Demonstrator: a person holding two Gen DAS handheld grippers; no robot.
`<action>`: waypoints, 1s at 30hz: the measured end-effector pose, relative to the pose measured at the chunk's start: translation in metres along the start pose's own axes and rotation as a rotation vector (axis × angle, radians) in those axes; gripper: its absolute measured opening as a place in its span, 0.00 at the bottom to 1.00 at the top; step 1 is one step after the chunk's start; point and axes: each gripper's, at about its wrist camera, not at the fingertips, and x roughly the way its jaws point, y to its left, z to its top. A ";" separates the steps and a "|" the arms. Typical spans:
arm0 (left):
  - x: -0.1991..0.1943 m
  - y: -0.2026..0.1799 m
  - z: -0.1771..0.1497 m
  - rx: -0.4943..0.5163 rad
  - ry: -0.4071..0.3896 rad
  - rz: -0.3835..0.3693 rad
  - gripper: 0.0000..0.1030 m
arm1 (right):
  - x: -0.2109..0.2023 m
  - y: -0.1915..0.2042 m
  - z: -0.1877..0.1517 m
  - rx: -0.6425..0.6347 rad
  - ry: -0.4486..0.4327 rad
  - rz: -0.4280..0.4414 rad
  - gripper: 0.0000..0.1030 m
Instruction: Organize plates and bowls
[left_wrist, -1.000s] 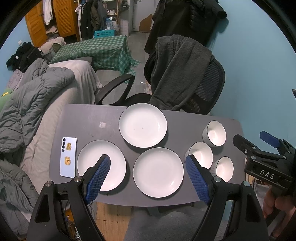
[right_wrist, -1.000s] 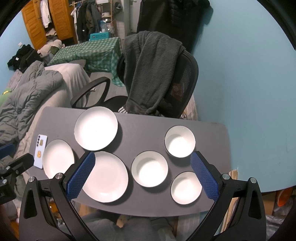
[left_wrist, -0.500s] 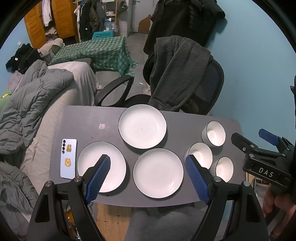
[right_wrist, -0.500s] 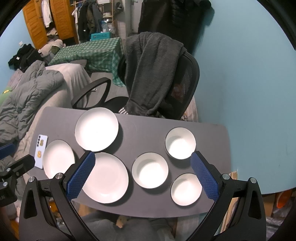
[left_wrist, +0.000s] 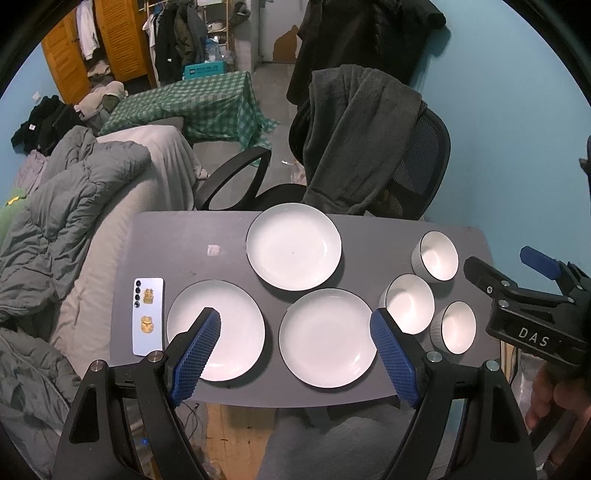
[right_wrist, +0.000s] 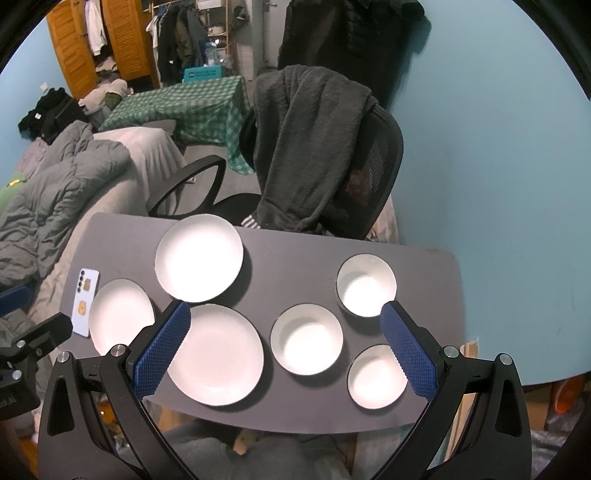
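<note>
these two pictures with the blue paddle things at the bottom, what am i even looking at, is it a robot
No robot: a person holds a two-finger hand tool in each hand, and a wide-angle camera on each tool looks forward along its blue fingers. One picture comes from the left gripper, the other from the right gripper. Both are open and hold nothing. In the left picture you can see the right tool from the side, with the person's hand under it. Below lies a grey table with three white plates, three white bowls, none stacked, and a phone face down at the left edge.
</note>
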 end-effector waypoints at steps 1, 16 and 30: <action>0.001 0.000 0.000 -0.002 -0.002 0.001 0.82 | 0.000 0.001 -0.001 -0.001 0.002 -0.003 0.98; 0.018 0.048 0.004 0.015 -0.011 0.001 0.82 | 0.025 0.015 -0.016 0.025 0.045 0.010 0.98; 0.056 0.064 -0.001 0.149 0.033 0.005 0.82 | 0.064 0.019 -0.047 0.148 0.127 0.041 0.98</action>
